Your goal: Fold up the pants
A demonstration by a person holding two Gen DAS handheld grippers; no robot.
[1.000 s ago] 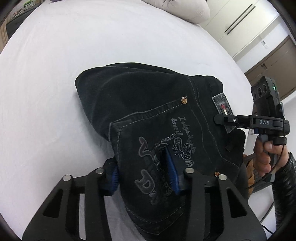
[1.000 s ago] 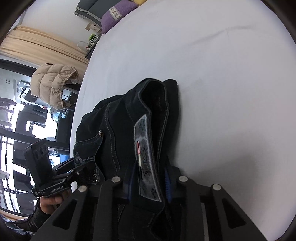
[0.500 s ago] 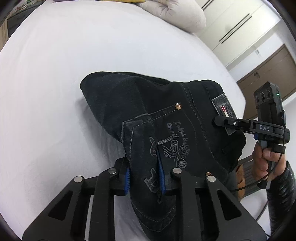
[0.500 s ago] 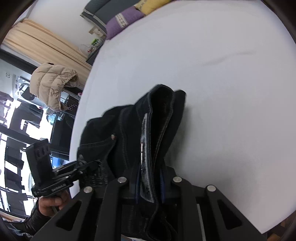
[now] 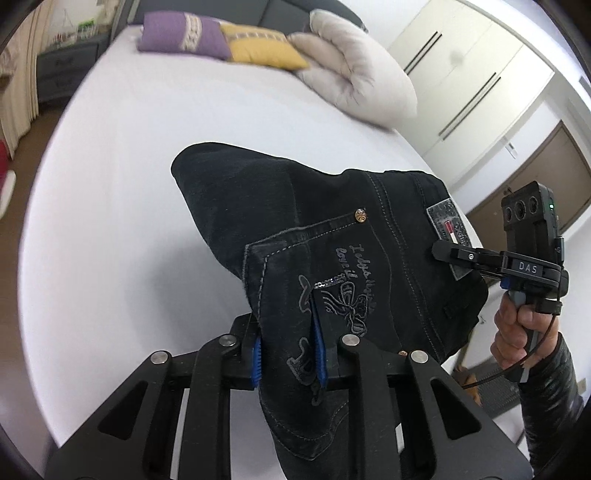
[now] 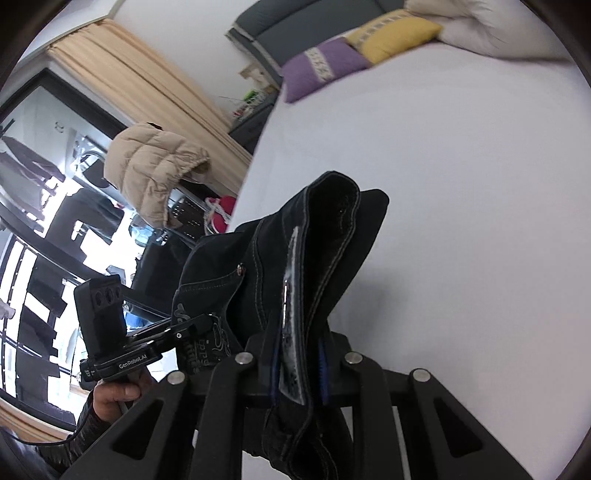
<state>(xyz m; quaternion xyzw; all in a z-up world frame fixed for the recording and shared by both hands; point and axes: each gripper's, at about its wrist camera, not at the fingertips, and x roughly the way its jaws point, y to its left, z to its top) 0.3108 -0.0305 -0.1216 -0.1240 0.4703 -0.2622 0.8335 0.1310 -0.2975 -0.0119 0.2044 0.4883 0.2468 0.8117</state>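
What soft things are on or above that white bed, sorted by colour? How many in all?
Black: 1, the pants, held up by both grippers.
Purple: 1, a cushion.
Yellow: 1, a cushion.
Off-white: 1, a puffy pillow.
Total: 4, counted on or above the bed.

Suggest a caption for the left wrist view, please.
Both grippers, left and right, hold black pants above a white bed.
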